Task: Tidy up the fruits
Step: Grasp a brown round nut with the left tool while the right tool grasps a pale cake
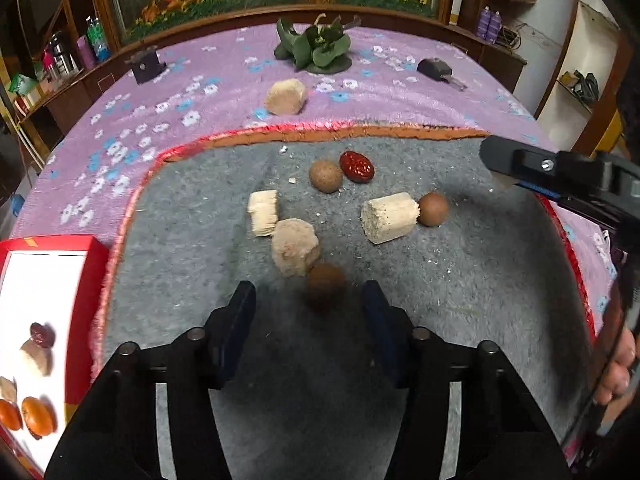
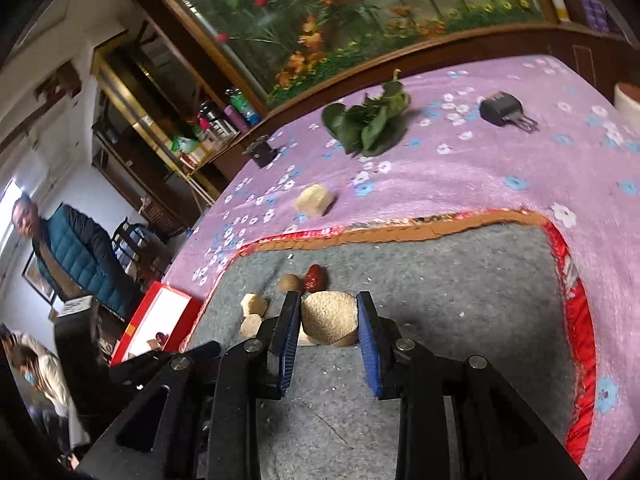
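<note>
The left gripper [image 1: 310, 312] hangs spread around a blurred brown fruit [image 1: 326, 284] on the grey mat [image 1: 460, 292]. The right gripper [image 2: 329, 334] pinches a pale chunk [image 2: 329, 320]. Rushing could roll the fruit away from the red box [image 1: 86, 280].
</note>
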Motion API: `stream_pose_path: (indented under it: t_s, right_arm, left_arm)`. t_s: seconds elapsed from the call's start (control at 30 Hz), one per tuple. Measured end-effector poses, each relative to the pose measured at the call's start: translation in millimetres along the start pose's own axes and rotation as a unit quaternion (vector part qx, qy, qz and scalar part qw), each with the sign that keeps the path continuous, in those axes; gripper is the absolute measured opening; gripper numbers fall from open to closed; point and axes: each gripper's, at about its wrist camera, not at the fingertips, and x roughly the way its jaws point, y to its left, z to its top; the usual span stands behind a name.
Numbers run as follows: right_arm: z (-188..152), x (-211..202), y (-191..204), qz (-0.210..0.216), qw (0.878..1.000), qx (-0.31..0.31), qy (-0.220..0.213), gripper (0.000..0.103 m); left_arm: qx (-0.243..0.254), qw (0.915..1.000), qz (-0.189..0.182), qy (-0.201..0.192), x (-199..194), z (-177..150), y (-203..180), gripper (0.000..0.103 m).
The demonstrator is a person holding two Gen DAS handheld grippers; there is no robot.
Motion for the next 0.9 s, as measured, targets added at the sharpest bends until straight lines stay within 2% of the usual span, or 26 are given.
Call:
stream_pose_path:
  t_s: [0.07, 0.17, 0.23, 0.37, 0.5, 0.7, 0.9]
  right_arm:
    - [1.4, -0.3, -3.1, 0.003, 1.0, 0.004, 0.0, 0.029]
    - [1.3, -0.4, -2.7, 0.008, 1.0, 0.005, -0.001, 0.029]
    - [0.2, -0.1, -2.0, 0.01, 1.0, 0.005, 0.001, 0.029]
    - [-1.3, 2.3, -2.3, 0.009, 1.0, 0.012, 0.006, 0.029]
    - [-1.7, 2.6, -3.9, 0.006, 1.0, 0.016, 0.003, 0.029]
    - [-2.3, 0.8, -3.3, 0.004, 1.0, 0.016, -0.005, 0.029]
    - [-4.1, -2.8, -1.4, 0.003, 1.0, 0.013, -0.02, 0.029]
  left_arm:
    - [-0.007, 0.9999, 0.006, 0.007, 5.4, 0.0, -1.4, 0.042]
    - [-0.013, 0.9999, 0.008, 0.002, 6.7, 2.6, -3.3, 0.04]
    - [-0.016, 0.9998, 0.01, 0.001, 7.4, 3.7, -3.4, 0.032]
    - [-0.007, 0.9998, 0.02, -0.004, 9.2, 4.5, -6.7, 0.028]
    - [0.0, 0.9993, 0.034, -0.012, 9.5, 4.2, -6.8, 0.018]
    - [0.01, 0.9987, 0.045, -0.022, 9.5, 2.6, -9.7, 0.018]
    - [-0.005, 0.9987, 0.036, -0.035, -2.5, -0.1, -1.7, 0.018]
